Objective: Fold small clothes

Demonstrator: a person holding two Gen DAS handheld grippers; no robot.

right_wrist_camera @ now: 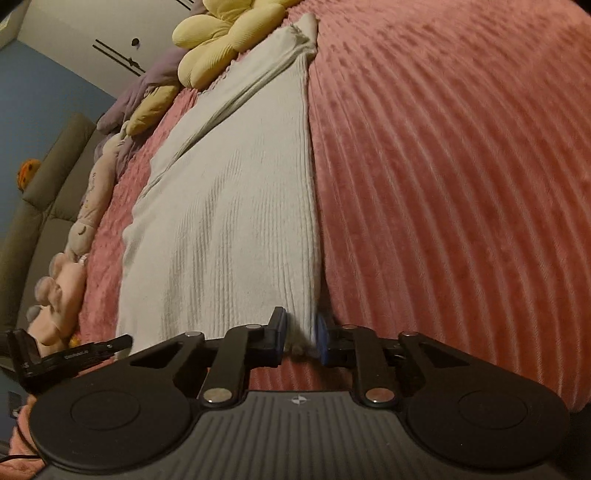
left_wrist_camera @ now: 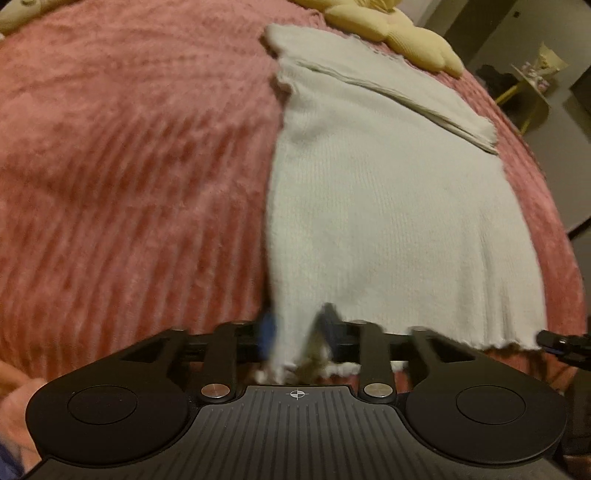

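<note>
The pink bedspread (left_wrist_camera: 129, 166) stretches wide and bare to one side of the white knit top (left_wrist_camera: 388, 221); yellow cushions (right_wrist_camera: 221, 40) crowd its far end. The top lies flat along the bedspread, ribbed, one sleeve folded across. At its near hem, the left gripper (left_wrist_camera: 295, 339) pinches one corner and the right gripper (right_wrist_camera: 300, 338) clamps the other.

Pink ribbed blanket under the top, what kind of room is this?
Probably a bedroom: the pink blanket covers a bed, a yellow flower cushion and soft toys line its edge.
</note>
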